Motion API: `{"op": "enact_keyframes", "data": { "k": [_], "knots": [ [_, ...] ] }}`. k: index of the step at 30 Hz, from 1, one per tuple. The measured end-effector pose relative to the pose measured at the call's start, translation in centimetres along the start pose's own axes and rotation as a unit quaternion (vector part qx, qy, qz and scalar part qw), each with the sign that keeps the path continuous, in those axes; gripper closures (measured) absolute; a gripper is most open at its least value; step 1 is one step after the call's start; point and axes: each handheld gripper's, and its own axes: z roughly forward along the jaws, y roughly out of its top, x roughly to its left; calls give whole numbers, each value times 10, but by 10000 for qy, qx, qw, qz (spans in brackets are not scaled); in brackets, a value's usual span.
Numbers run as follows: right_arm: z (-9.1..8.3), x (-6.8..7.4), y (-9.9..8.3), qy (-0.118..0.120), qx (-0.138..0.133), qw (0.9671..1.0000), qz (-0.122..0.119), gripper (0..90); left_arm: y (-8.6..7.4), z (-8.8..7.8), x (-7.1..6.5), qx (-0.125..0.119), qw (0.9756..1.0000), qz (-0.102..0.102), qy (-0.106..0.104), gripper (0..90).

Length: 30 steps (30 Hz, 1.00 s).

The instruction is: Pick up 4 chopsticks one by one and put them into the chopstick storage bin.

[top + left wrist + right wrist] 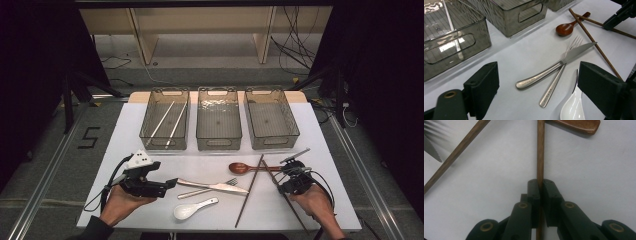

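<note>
Wooden chopstick (540,157) pinched in right gripper (540,185) — left gripper (536,85) spread wide, empty.

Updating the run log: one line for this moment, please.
right gripper: shut on brown chopstick | left gripper: open above knife, fork | left bin: white chopsticks

A lab or test room set up for recording: a white rectangular table (310,150) stands between grey metal floor rails (47,175), with black dark curtains (30,60) at both sides, loose black cables (295,45) on the grey floor, a bare pale wooden shelf frame (200,30) behind, and a black floor numeral 5 (89,137)
</note>
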Motion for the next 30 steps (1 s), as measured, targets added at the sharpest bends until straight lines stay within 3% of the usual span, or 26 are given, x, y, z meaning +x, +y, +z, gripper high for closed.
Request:
{"op": "enact_keyframes", "data": {
  "k": [14,21,30],
  "knots": [
    [-18,4,3,5,-362,9992,-166,853,-1,0,2,-1,10000,-48,20,169],
    [-26,22,11,86,-548,9960,-703,853,-1,2,3,84,10000,-28,-19,169],
    [-30,49,17,240,-542,9883,-1404,853,2,5,6,164,9998,-42,-139,169]
  ]
}}
